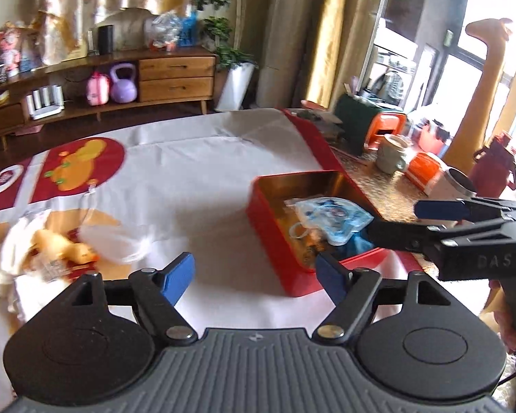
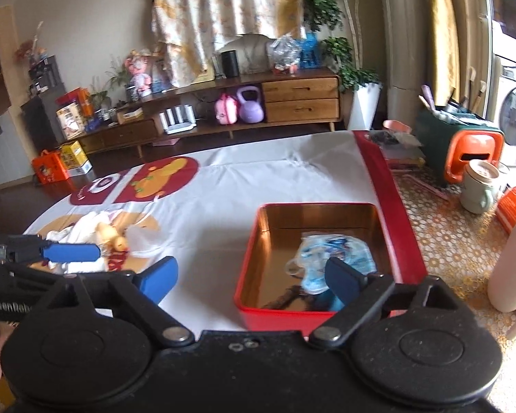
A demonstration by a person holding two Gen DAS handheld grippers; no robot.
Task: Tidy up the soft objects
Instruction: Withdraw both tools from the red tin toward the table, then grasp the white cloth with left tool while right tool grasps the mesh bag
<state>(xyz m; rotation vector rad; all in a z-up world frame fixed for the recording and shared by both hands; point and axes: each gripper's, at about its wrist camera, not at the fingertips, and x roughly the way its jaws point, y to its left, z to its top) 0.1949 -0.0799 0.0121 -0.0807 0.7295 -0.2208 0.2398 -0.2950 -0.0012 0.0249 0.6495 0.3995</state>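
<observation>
A red tin box (image 1: 271,237) (image 2: 247,275) with a gold inside stands on the white and red tablecloth. A blue and white soft pouch (image 1: 330,216) (image 2: 337,251) lies in it. A yellow plush duck (image 1: 65,247) (image 2: 111,235) lies on white cloth (image 1: 3,261) (image 2: 82,223) at the left, beside a clear plastic bag (image 1: 120,237). My left gripper (image 1: 254,273) is open and empty, between the duck and the box. My right gripper (image 2: 249,277) is open and empty, over the box's near edge. The right gripper's fingers (image 1: 440,210) reach in from the right.
A green mug (image 1: 392,153) (image 2: 478,186), an orange pack (image 1: 426,168), a white tumbler (image 2: 512,261) and a red bottle (image 1: 495,168) stand on the patterned table part to the right. A wooden sideboard (image 2: 251,103) runs along the back wall.
</observation>
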